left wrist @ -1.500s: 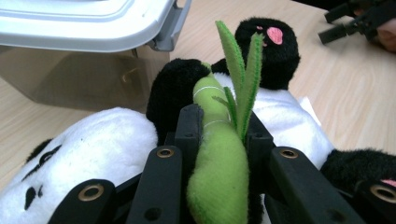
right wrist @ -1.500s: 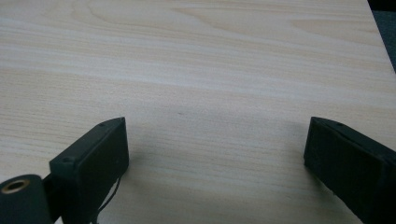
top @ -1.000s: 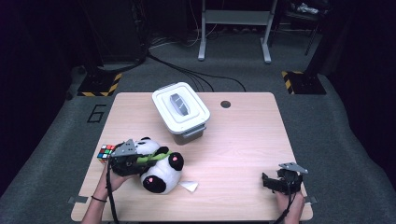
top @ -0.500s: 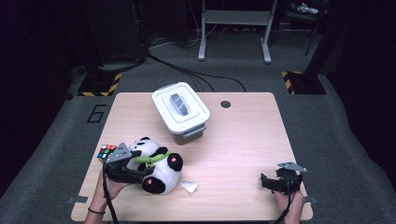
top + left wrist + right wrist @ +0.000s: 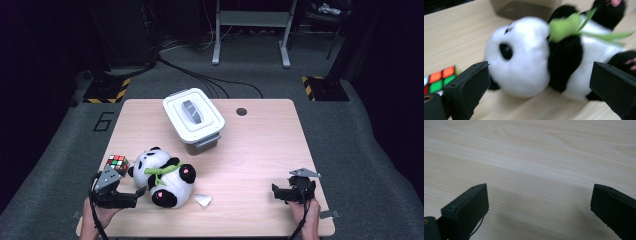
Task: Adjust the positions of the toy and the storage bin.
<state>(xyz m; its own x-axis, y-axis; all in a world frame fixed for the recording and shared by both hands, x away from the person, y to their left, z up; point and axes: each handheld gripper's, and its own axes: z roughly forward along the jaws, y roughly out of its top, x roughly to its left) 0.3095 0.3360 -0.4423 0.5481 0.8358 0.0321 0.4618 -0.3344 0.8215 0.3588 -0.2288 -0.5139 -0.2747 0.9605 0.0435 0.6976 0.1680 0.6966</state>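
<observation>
Left tool (image 5: 141,192), jaws just opened, beside the plush panda (image 5: 165,175)

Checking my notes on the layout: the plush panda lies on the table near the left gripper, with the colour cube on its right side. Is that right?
Not quite. In the high view the colour cube sits left of the plush panda, by the open left gripper; the rest holds.

A light wooden table (image 5: 260,150) is standing on grey carpet (image 5: 350,125). Black cables (image 5: 200,75) are trailing across the floor, a grey metal stand (image 5: 252,30) is waiting behind, and darkness is swallowing the room's edges.
</observation>
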